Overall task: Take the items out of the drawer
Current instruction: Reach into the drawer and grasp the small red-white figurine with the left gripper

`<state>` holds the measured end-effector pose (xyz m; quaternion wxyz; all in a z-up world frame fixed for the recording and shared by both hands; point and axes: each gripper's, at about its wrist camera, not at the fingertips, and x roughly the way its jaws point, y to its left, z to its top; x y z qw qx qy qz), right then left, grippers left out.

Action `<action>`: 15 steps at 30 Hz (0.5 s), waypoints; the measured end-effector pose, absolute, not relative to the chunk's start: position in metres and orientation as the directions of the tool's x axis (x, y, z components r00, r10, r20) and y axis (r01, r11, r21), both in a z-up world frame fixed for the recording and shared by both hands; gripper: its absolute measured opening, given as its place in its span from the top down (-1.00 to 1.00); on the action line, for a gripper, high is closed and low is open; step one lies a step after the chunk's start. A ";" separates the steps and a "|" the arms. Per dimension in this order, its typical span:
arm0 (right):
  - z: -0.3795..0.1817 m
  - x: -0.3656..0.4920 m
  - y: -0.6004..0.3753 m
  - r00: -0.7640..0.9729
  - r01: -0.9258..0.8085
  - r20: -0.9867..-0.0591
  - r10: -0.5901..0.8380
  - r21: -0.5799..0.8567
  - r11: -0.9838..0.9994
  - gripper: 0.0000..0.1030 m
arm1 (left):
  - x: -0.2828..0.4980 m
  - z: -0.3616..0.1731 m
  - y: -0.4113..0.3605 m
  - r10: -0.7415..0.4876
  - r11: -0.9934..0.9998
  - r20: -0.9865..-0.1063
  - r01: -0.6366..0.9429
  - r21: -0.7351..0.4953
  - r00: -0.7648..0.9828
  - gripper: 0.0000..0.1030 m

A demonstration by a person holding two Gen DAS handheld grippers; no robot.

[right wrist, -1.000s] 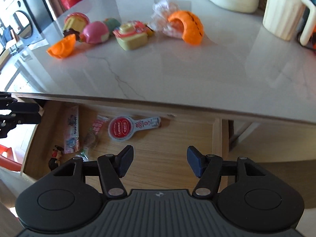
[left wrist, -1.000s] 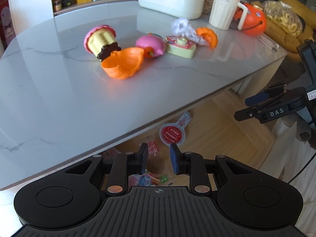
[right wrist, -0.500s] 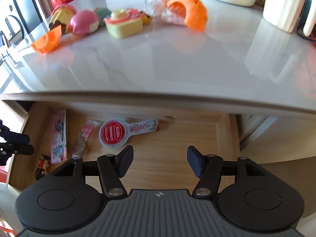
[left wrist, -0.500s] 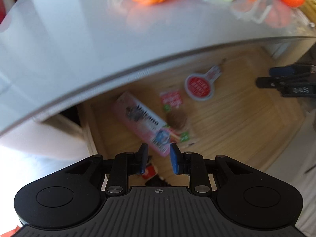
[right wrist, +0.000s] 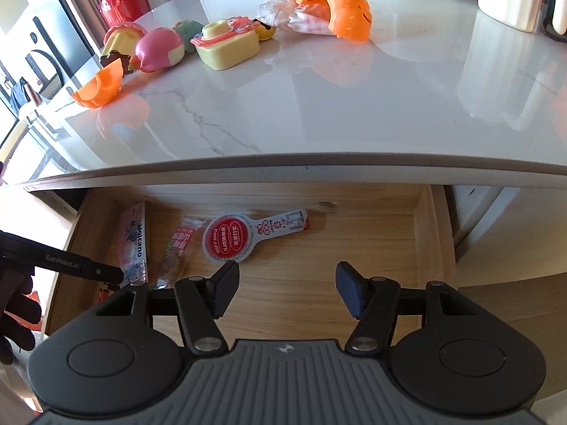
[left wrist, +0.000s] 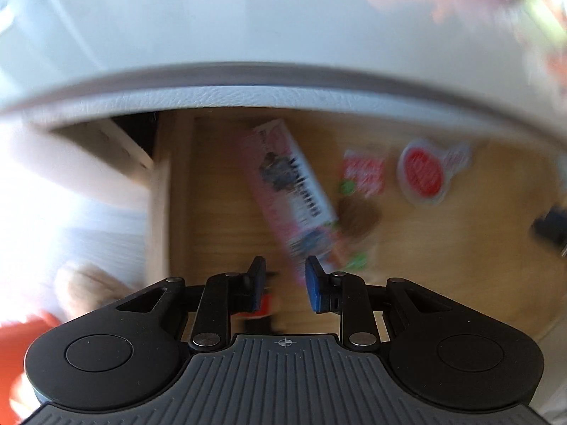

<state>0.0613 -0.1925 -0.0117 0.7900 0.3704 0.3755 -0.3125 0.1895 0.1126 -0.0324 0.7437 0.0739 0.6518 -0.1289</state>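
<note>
The wooden drawer [right wrist: 421, 233] stands pulled out under the marble table. In it lie a pink "Volcano" pack [right wrist: 136, 244], a small red snack packet [right wrist: 179, 244] and a red round-headed sachet [right wrist: 230, 239]. The left wrist view is blurred but shows the same pink pack [left wrist: 294, 194], packet [left wrist: 365, 173] and sachet [left wrist: 425, 173]. My left gripper [left wrist: 283, 276] hovers over the pink pack's near end, narrowly open and holding nothing. A small red-and-black item [left wrist: 264, 310] lies partly hidden under its left finger. My right gripper [right wrist: 287, 276] is wide open above the bare drawer floor.
On the marble tabletop [right wrist: 319, 113] sit two orange pumpkin halves [right wrist: 336, 7], a yellow toy camera [right wrist: 226, 46], a pink toy [right wrist: 159, 53] and a cupcake toy [right wrist: 117, 40]. The table edge overhangs the drawer's back. A gloved hand [right wrist: 17, 311] holds the left gripper.
My left gripper has swung down from facing the tabletop to over the drawer's left side, now close above the pink pack. The right gripper has shifted slightly toward the drawer.
</note>
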 end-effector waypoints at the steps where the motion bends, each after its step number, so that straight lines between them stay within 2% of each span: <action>1: -0.013 0.062 -0.193 0.519 0.770 -0.827 -0.215 0.343 0.538 -0.18 | 0.189 -0.033 0.113 -0.066 0.951 -0.991 0.308 -0.028 0.113 0.48; 4: -0.013 0.063 -0.193 0.520 0.767 -0.828 -0.211 0.343 0.542 -0.18 | 0.189 -0.041 0.115 -0.021 0.942 -0.998 0.335 -0.002 0.054 0.48; 6: -0.013 0.063 -0.192 0.521 0.765 -0.827 -0.212 0.342 0.545 -0.18 | 0.191 -0.047 0.112 0.007 0.928 -0.999 0.372 0.018 0.031 0.37; 15: -0.012 0.063 -0.188 0.520 0.759 -0.824 -0.227 0.324 0.564 -0.18 | 0.191 -0.066 0.091 0.116 0.853 -0.993 0.510 0.108 0.016 0.29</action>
